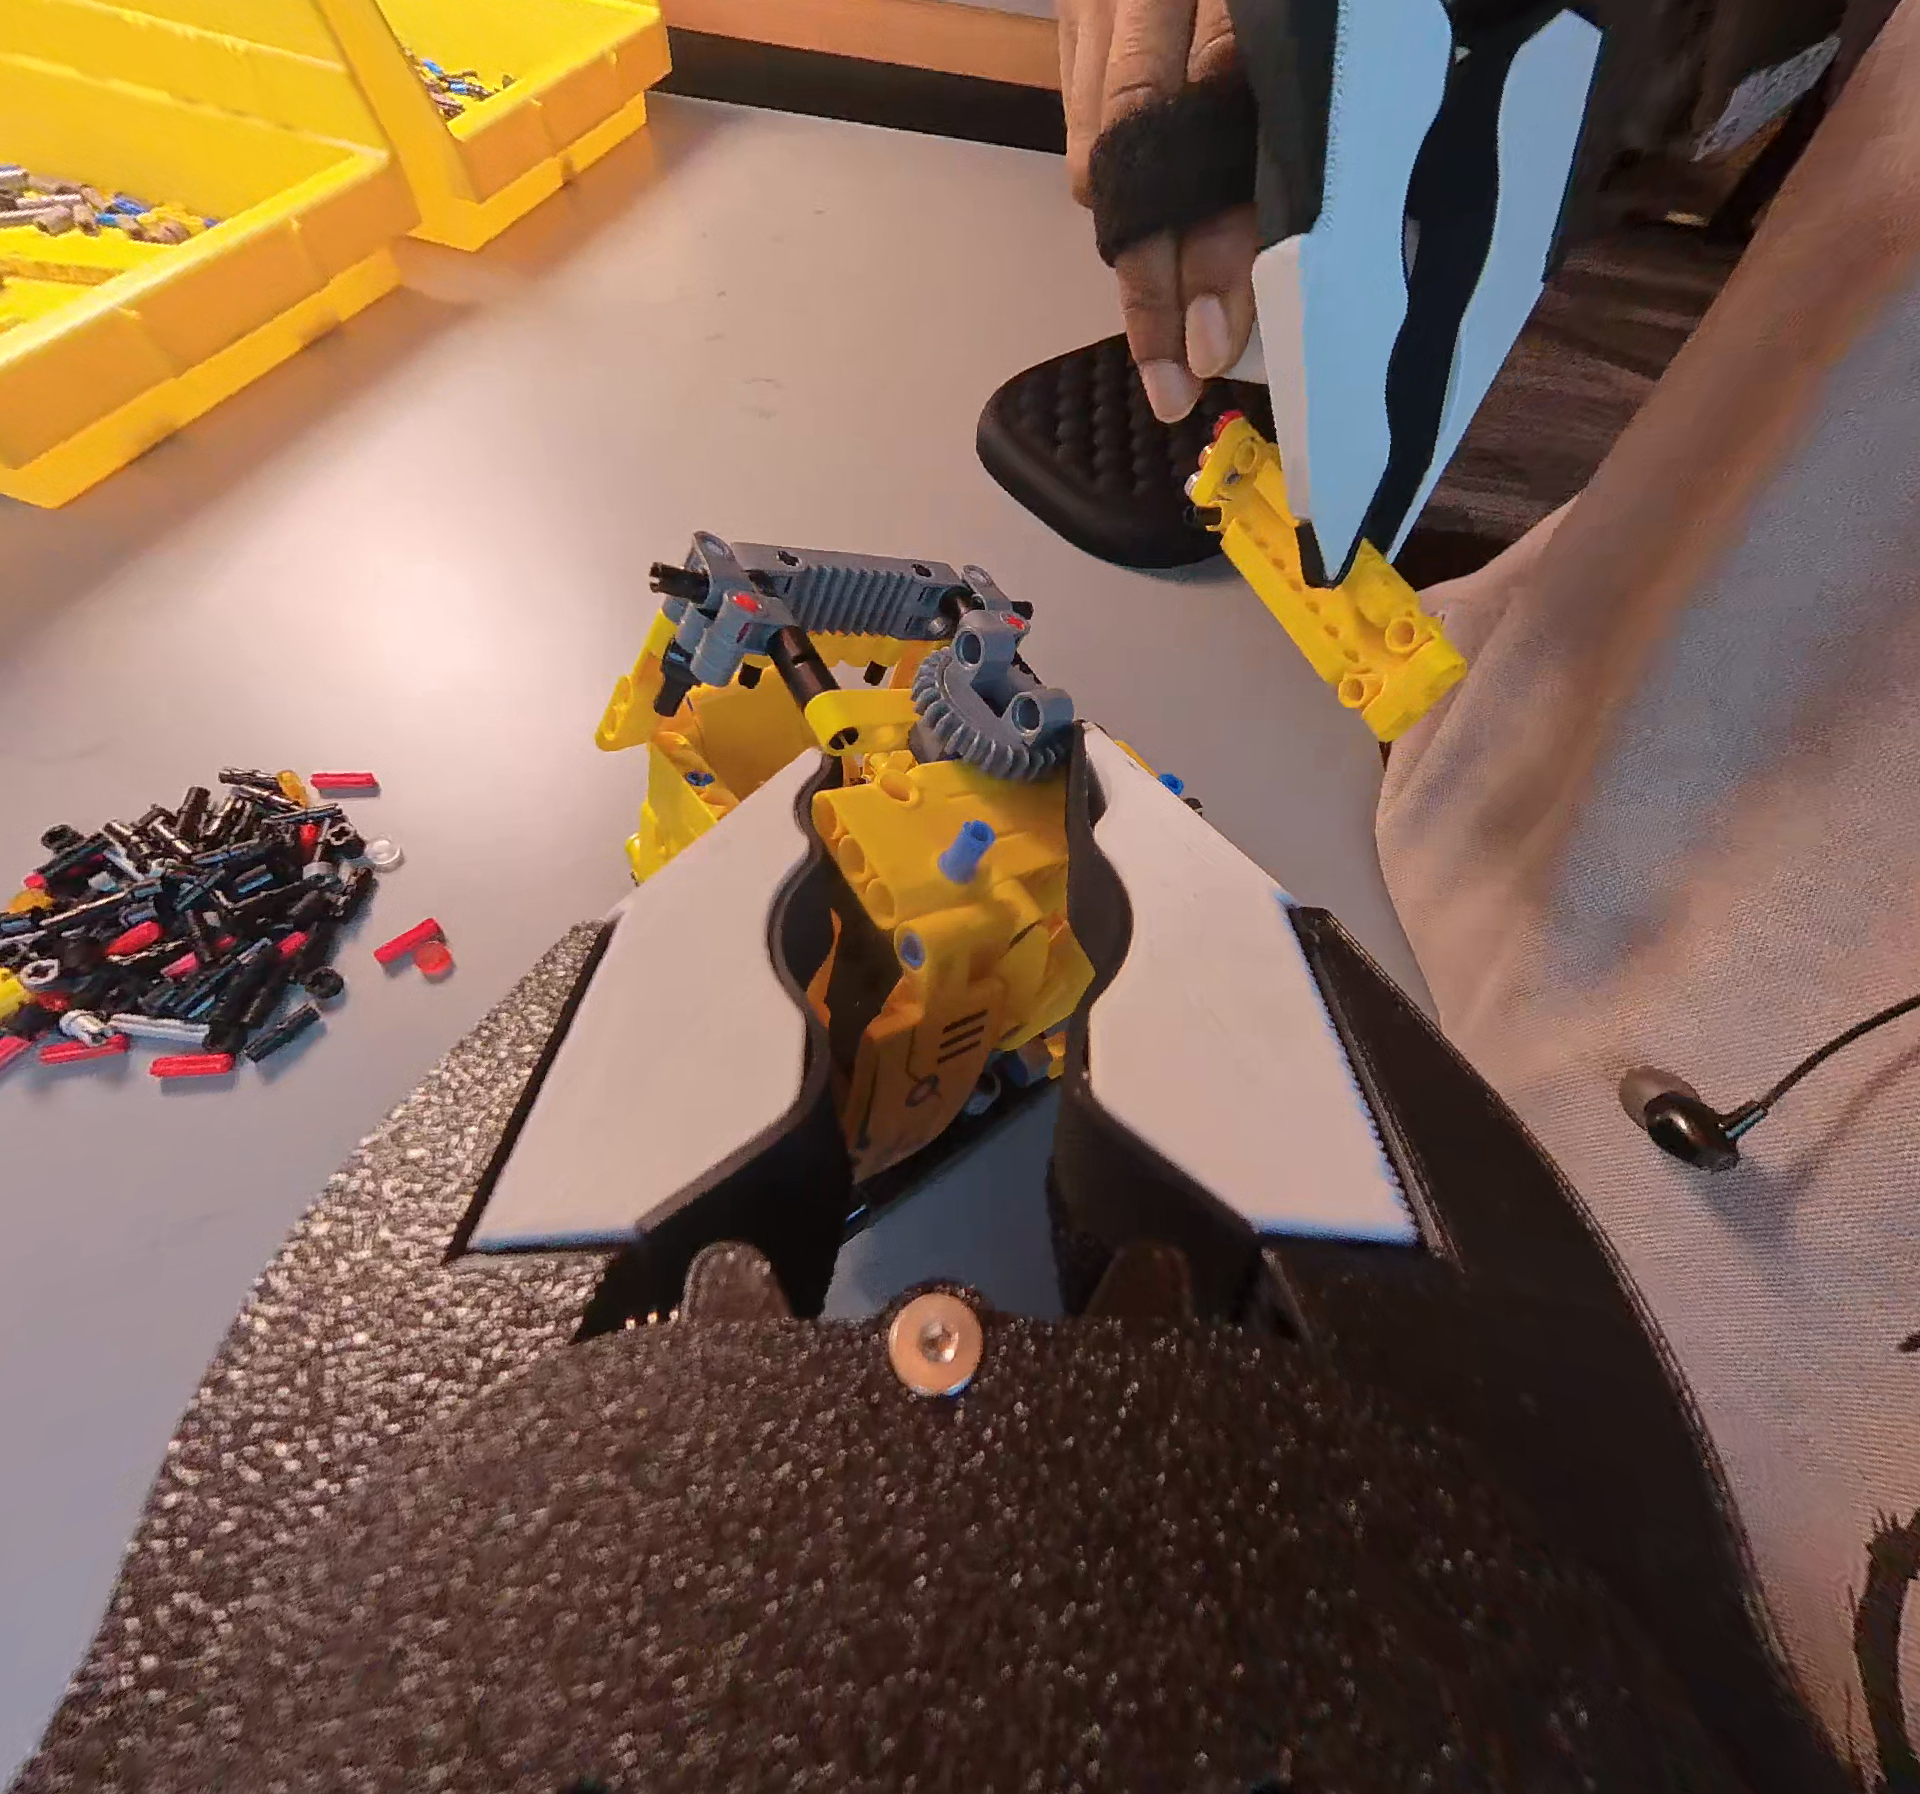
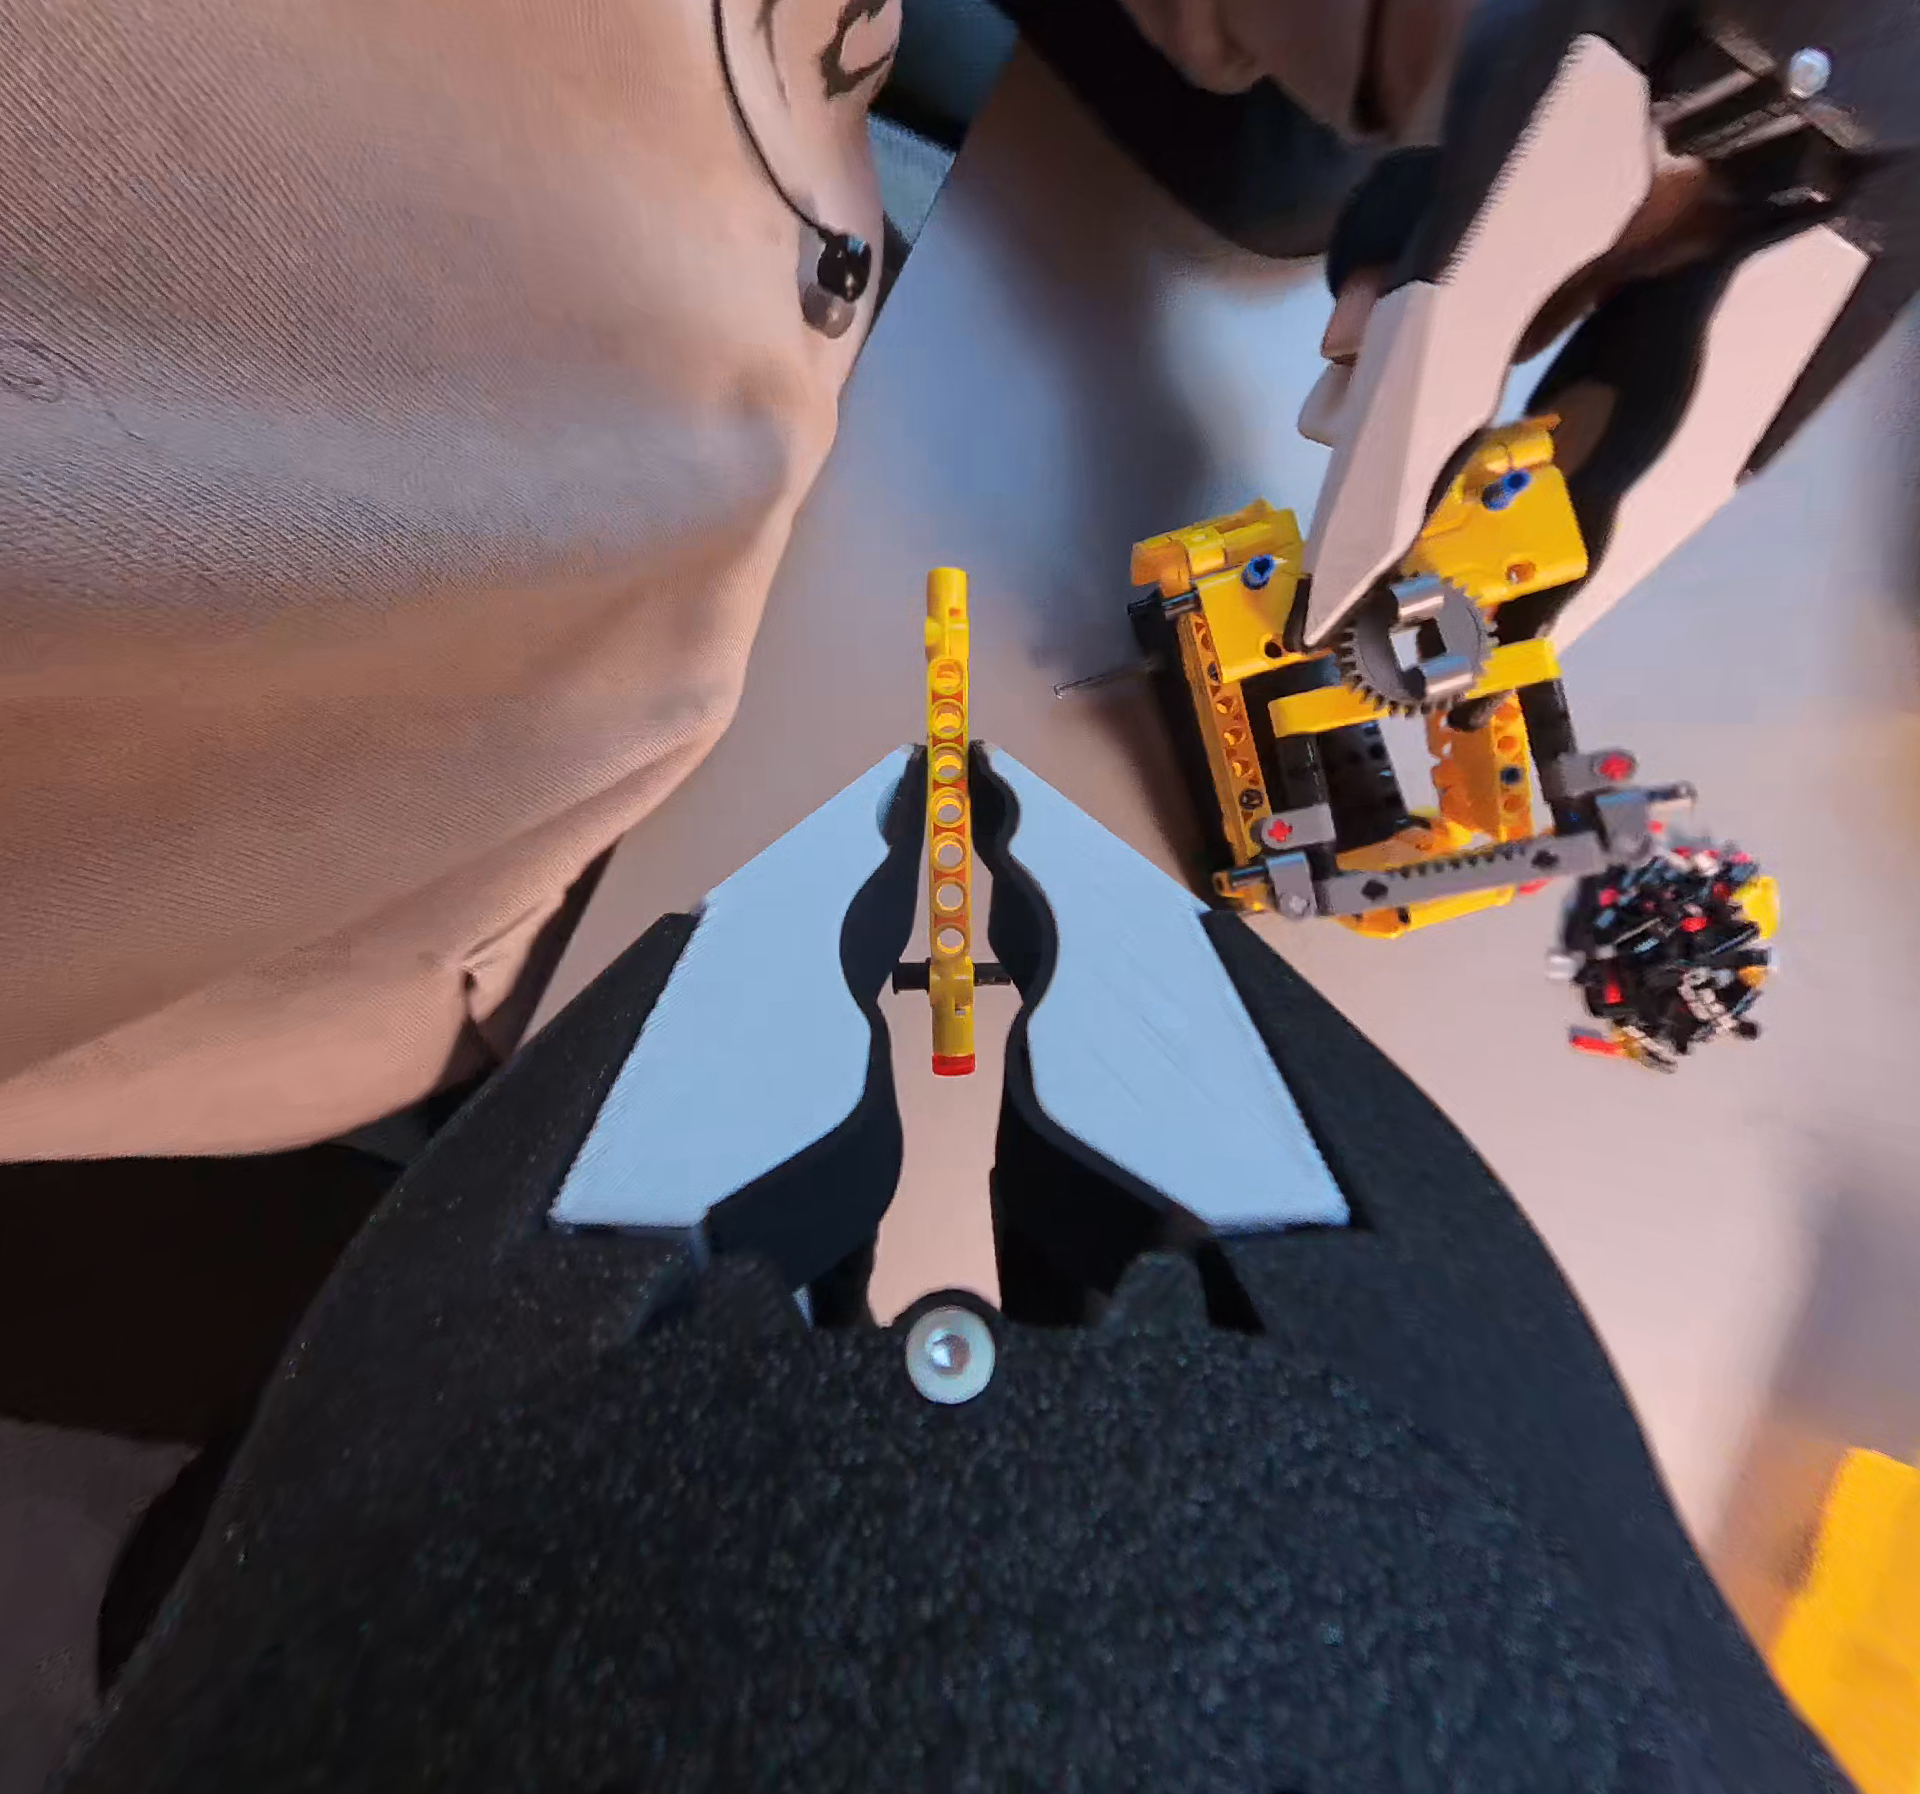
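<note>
A yellow brick-built model [image 1: 935, 871] with a grey gear [image 1: 987, 716] and a grey toothed rack [image 1: 862, 586] stands on the grey table. My left gripper [image 1: 951, 768] is shut on the model's yellow body; it also shows in the right wrist view [image 2: 1455, 601], gripping the model [image 2: 1351, 736]. My right gripper [image 2: 948, 757] is shut on a long yellow beam with holes [image 2: 948, 809], held edge-on above the table beside a person's beige shirt. In the left wrist view the right gripper [image 1: 1340, 560] holds that beam [image 1: 1340, 601] up and to the right of the model.
Yellow bins [image 1: 208, 186] with small parts stand at the far left. A pile of black and red pins [image 1: 177, 923] lies left of the model, also in the right wrist view [image 2: 1662, 955]. A black studded pad [image 1: 1101, 456] lies behind. A person's torso [image 1: 1662, 913] borders the right.
</note>
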`<state>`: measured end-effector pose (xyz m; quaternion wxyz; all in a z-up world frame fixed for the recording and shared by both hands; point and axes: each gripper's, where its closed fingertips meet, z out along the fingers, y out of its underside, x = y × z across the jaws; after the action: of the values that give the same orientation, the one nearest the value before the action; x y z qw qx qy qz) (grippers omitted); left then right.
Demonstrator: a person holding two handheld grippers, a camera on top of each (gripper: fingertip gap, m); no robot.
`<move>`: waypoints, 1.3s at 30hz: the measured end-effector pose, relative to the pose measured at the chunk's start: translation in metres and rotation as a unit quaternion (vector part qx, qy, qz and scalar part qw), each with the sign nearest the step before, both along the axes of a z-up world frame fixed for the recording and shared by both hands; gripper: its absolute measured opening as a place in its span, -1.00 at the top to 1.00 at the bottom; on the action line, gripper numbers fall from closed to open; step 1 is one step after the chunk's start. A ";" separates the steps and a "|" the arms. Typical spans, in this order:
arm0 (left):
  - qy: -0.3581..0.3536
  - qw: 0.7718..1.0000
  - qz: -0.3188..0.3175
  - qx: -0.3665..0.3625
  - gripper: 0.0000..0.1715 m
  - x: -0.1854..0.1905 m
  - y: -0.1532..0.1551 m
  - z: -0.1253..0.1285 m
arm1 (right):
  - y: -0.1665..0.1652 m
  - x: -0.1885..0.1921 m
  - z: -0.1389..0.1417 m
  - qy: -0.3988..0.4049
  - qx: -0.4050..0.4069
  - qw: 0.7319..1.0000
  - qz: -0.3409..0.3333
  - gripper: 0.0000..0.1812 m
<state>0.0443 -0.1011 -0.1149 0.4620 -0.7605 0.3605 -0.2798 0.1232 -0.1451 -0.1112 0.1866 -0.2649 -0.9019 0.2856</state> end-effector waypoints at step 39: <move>-0.231 0.971 -0.057 -0.016 0.33 0.024 0.041 0.077 | 0.087 -0.031 0.042 0.095 -0.477 0.814 -0.319 0.92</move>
<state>0.0682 -0.0596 -0.0380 0.5041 -0.6606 0.2821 -0.4794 0.0922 -0.0581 -0.0695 0.2021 -0.5650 -0.4954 0.6281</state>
